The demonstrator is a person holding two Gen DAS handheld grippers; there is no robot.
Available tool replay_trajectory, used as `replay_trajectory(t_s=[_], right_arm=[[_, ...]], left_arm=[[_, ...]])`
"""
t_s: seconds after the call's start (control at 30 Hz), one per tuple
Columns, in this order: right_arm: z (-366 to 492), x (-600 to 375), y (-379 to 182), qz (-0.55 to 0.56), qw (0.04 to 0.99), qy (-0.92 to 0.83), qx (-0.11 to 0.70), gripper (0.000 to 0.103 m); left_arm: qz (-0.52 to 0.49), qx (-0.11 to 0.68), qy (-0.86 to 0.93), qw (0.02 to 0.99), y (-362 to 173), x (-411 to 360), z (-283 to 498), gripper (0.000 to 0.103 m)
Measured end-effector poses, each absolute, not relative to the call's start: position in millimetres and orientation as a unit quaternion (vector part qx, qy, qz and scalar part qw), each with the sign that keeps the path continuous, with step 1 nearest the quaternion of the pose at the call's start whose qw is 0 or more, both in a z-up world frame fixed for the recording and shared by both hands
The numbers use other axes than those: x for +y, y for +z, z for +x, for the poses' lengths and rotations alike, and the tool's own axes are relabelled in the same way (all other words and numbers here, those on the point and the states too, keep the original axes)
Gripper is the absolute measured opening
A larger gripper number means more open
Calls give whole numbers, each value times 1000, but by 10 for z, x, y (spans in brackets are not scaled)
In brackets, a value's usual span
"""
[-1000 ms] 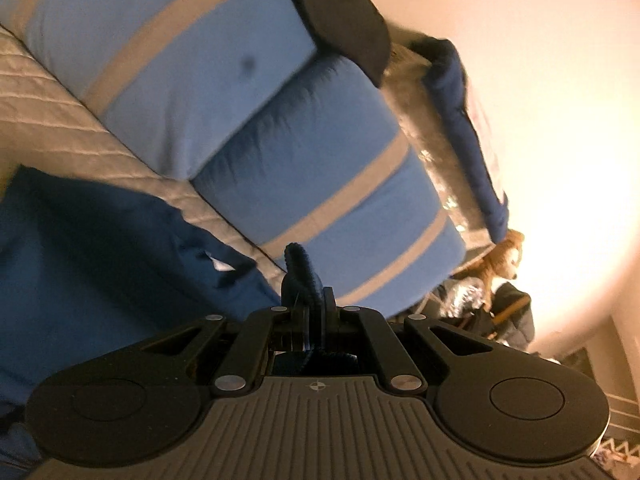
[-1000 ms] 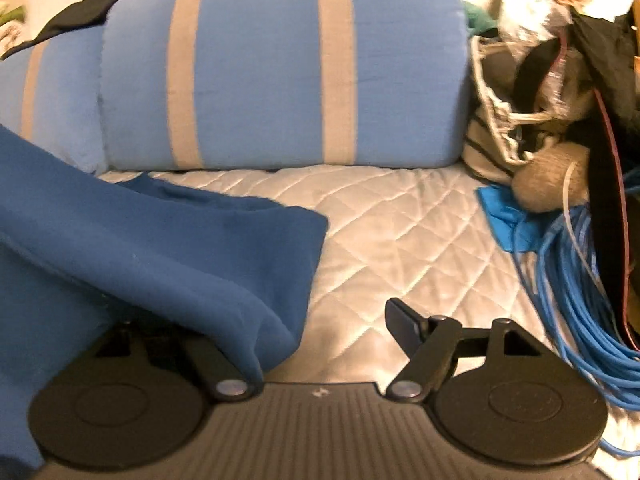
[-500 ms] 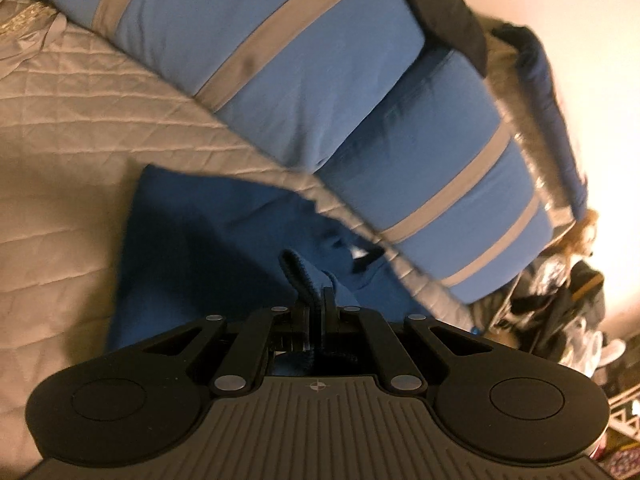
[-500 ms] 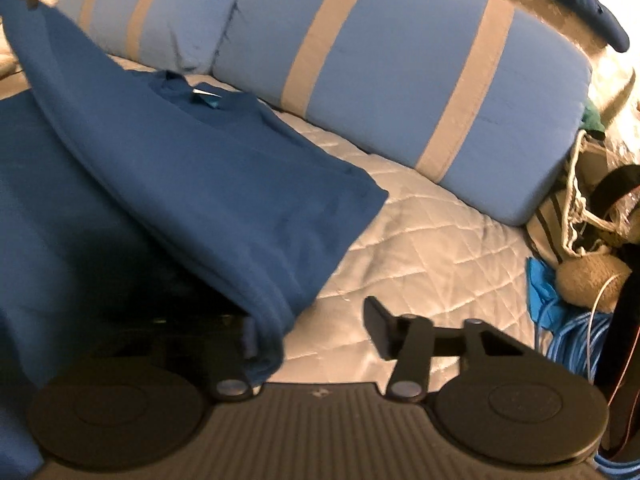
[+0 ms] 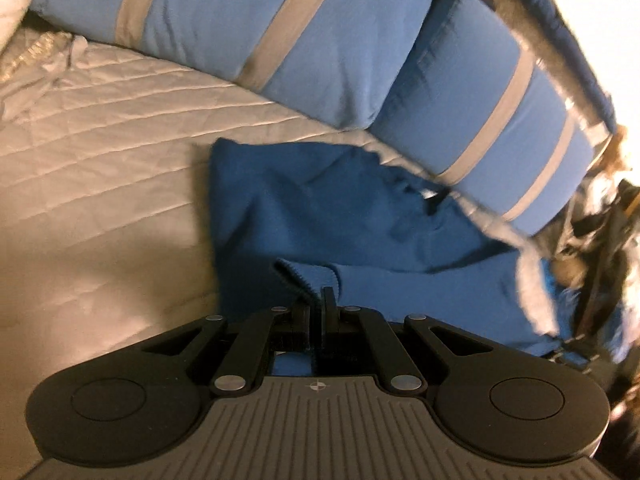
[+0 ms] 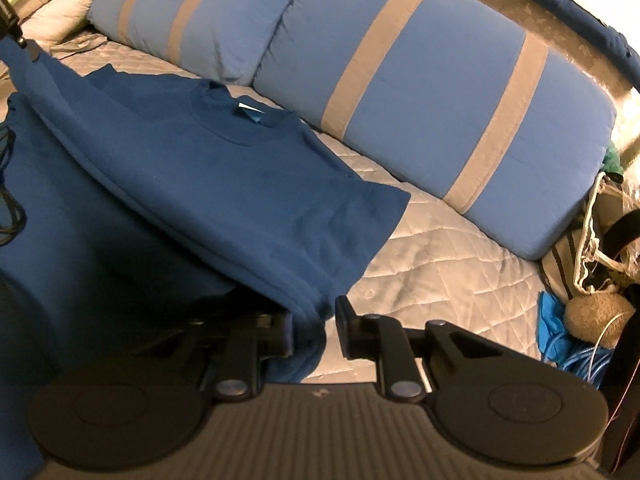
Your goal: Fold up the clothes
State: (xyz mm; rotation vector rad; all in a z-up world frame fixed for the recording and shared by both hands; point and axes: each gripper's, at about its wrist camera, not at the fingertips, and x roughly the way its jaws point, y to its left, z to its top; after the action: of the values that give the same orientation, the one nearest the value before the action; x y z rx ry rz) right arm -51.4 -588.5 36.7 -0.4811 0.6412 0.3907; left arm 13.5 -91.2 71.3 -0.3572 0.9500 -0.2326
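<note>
A dark blue T-shirt [image 6: 224, 184] lies on the quilted bedspread [image 6: 440, 264], its collar and tag toward the pillows. One side is lifted into a long fold that runs from the top left down to my right gripper [image 6: 314, 322]. That gripper is open with a narrow gap. The fold's edge hangs between its fingers, and bedspread shows beside the right finger [image 6: 344, 326]. In the left wrist view the blue T-shirt [image 5: 320, 208] is rumpled below the pillows. My left gripper [image 5: 318, 300] is shut on a ribbed edge of it.
Two light blue pillows with grey stripes [image 6: 400, 100] [image 5: 280, 32] line the far side of the bed. At the right are a striped bag [image 6: 576, 256], a coil of blue cable [image 6: 580, 356] and other clutter. Bare bedspread [image 5: 100, 140] stretches left of the shirt.
My right gripper's fingers have drawn in from wide apart around the shirt's folded edge. My left gripper, still clamped on the fabric, has swung so more bedspread and shirt show.
</note>
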Motion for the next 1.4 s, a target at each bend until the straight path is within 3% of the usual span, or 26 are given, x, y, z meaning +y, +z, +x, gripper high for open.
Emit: replay_trajectory(t_s=[0.27, 0.37, 0.43, 0.7, 0.83, 1.0, 1.4], right_arm=[[-523, -5834, 293, -230, 895, 185, 334, 39], [-562, -5822, 304, -240, 894, 173, 336, 56], [-595, -5847, 327, -243, 897, 158, 334, 79], [-673, -5948, 452, -230, 902, 134, 339, 100], [-739, -5943, 542, -225, 907, 126, 333, 102], [-808, -5880, 700, -218, 915, 124, 315, 103], [-879, -5611, 1059, -196, 933, 126, 275, 103]], left_arm=[[-51, 462, -110, 879, 509, -1158, 58, 7], [-32, 457, -110, 882, 490, -1191, 26, 10], [-40, 455, -110, 883, 496, -1163, 10, 16], [-56, 409, -87, 906, 682, -1054, -190, 48], [-48, 358, -77, 929, 842, -1026, -367, 66], [-36, 315, -80, 945, 1045, -1061, -524, 71], [-22, 270, -93, 958, 1410, -1210, -737, 73]])
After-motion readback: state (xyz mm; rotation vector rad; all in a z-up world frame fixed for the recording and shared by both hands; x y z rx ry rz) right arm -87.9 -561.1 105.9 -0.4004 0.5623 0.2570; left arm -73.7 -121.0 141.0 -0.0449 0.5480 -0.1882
